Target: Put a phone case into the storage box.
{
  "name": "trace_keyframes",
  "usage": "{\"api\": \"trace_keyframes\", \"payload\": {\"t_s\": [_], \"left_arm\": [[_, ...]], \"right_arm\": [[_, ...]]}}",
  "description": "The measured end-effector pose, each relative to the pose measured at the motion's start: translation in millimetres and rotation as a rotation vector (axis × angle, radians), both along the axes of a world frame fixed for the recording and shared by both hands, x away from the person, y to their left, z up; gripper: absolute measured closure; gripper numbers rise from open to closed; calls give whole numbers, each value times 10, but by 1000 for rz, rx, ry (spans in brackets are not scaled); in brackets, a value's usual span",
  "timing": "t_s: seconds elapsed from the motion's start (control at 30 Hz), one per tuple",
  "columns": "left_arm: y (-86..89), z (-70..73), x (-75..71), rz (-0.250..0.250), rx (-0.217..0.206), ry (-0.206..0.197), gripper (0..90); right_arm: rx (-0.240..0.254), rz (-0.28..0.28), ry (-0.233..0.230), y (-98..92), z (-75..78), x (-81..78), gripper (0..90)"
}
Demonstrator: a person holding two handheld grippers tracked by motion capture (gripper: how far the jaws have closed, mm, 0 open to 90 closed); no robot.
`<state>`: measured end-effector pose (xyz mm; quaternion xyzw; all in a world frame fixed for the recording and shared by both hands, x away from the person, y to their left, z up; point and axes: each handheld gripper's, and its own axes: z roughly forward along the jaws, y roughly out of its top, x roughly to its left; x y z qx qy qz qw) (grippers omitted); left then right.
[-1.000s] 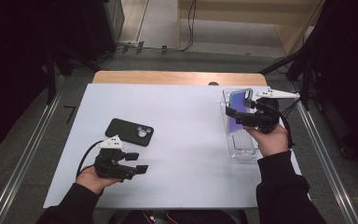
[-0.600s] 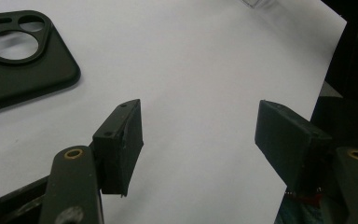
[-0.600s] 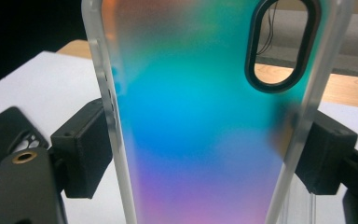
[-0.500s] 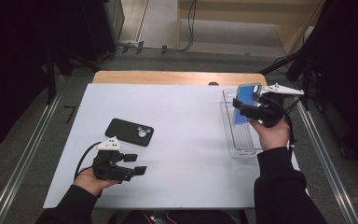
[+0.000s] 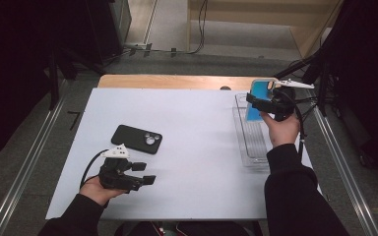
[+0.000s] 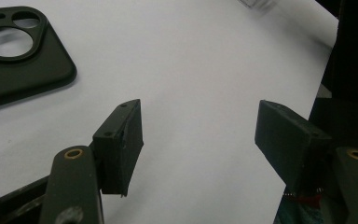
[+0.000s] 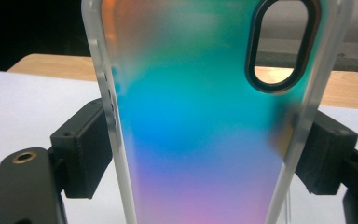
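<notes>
An iridescent blue-to-pink phone case point(image 7: 205, 121) with frosted edges and an oval camera hole stands upright between the jaws of my right gripper point(image 5: 268, 103). The pads point(image 7: 88, 149) press on its two long sides. In the high view the iridescent case point(image 5: 257, 98) hangs above the far end of the clear tray point(image 5: 252, 147) at the table's right. A black phone case point(image 5: 137, 138) lies flat, camera cut-outs up, left of centre; the black case point(image 6: 14, 56) sits at the upper left of the left gripper view. My left gripper point(image 5: 145, 173) rests low near the front edge, open and empty.
The white table top point(image 5: 197, 137) has a wooden strip point(image 5: 177, 81) along its far edge. Metal rails point(image 5: 24, 167) run down both sides on the floor. Dark curtains stand left and right of the table.
My right gripper has carried the iridescent case away from me, from over the tray's middle toward its far end. The left gripper has stayed put.
</notes>
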<state>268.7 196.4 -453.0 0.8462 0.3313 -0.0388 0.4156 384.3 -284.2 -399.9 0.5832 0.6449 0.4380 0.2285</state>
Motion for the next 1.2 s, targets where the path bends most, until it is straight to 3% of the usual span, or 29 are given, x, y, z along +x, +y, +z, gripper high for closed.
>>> {"api": "trace_keyframes", "payload": {"t_s": [0.13, 0.3, 0.4, 0.57, 0.73, 0.87, 1.1, 1.2], "left_arm": [[4, -8, 8, 2, -6, 3, 328], [-4, -24, 15, -3, -4, 13, 328], [-6, -23, 14, -5, -6, 12, 328], [1, -24, 18, -2, -2, 14, 328], [5, -27, 25, -3, -2, 14, 328], [5, -27, 25, -4, -2, 12, 328], [14, -28, 34, -1, -3, 13, 328], [11, -29, 35, -2, -3, 14, 328]], "right_arm": [[6, 14, 18, -28, -80, 147, 156], [-1, -32, 28, -51, -147, 299, 156], [15, -50, 31, -54, -161, 338, 156], [-24, -75, 29, -21, -215, 441, 155], [-14, -85, 32, 53, -293, 544, 155], [-43, -104, -1, 87, -405, 637, 155], [-49, -126, 13, 78, -493, 732, 155], [-30, -125, 19, 77, -537, 766, 154]]}}
